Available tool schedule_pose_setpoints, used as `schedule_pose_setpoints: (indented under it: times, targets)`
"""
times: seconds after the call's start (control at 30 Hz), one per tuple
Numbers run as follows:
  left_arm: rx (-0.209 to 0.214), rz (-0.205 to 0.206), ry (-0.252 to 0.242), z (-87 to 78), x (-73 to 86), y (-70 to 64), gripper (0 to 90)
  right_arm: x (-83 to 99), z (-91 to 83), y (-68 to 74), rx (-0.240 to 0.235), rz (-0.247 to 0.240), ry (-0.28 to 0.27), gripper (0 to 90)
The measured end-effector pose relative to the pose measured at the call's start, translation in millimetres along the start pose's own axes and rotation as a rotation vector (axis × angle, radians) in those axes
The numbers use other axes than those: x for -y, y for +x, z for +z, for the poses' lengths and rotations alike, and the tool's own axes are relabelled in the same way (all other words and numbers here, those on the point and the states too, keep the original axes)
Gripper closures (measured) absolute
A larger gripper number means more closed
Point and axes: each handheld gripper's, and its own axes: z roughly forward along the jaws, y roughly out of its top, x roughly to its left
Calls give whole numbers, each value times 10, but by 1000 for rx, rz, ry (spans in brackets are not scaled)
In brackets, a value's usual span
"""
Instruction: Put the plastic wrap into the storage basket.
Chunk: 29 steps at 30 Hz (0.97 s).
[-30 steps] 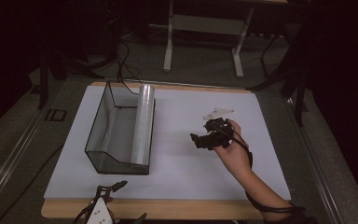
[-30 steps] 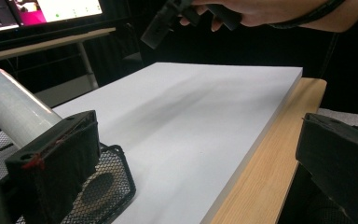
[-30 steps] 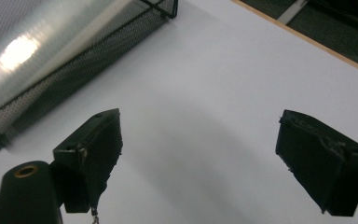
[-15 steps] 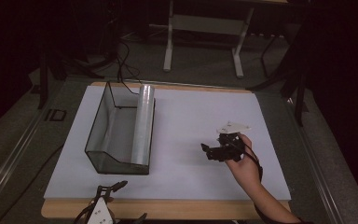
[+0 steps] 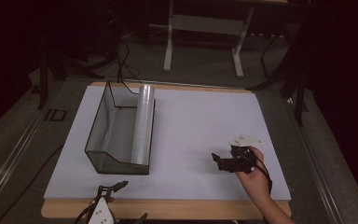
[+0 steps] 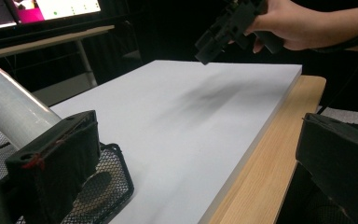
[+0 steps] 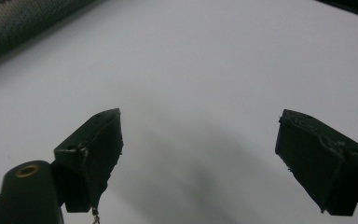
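The left tool (image 5: pixel 114 187) rests at the desk (image 5: pixel 200 121) edge, 7 o'clock, jaws wide and empty. The roll of film (image 5: pixel 143 123) lies along the right rim of the wire basket (image 5: pixel 101 135), at 10 o'clock. The right tool (image 5: pixel 219 161), at 4 o'clock, hangs wide and empty over bare desk. Judged step: no grasp made. Next move: carry a tool to the roll and close on it.

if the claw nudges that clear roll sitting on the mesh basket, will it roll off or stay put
The roll is a long smooth cylinder lying along the right rim of the mesh basket, so a sideways nudge would probably set it rolling, into the basket or onto the white board. Its glossy wrap looks slippery, so a pinch may slide. The basket looks light and might shift too.
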Motion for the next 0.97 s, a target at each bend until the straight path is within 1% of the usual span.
schedule_pose_setpoints:
  times: [0.03, 0.13, 0.2, 0.3, 0.4, 0.47, 0.53, 0.63, 0.8, 0.97]
  targets:
    - [-1, -1, 2, 1, 1, 2, 3, 62, -13, -14, -1, 1, -2, 146]
    - [0, 1, 2, 1, 2, 1, 3, 124, -29, -38, -3, 9, -5, 146]
    - [0, 0, 2, 1, 2, 1, 3, 148, -33, -48, -4, 5, -11, 146]
    - [-2, -1, 1, -1, 4, 5, 3, 243, -40, -71, -2, 1, -15, 145]
    - [-4, -2, 0, -8, 4, 9, 3, 316, -44, -85, 9, -3, -18, 144]
    - [-5, -3, -1, -8, 5, 11, 3, 356, -44, -113, 10, 10, -26, 143]
    - [-5, -2, 1, -8, 7, 11, 3, 373, -31, -144, 13, 26, -24, 143]
    - [-5, 0, 2, -11, 9, 14, 3, 388, -14, -169, 9, 35, -35, 143]
    - [-6, -6, 0, -11, 14, 23, 3, 396, 9, -164, 12, 22, -38, 142]
    - [-2, -3, 0, -6, 11, 16, 3, 397, 17, -158, 8, 14, -40, 142]
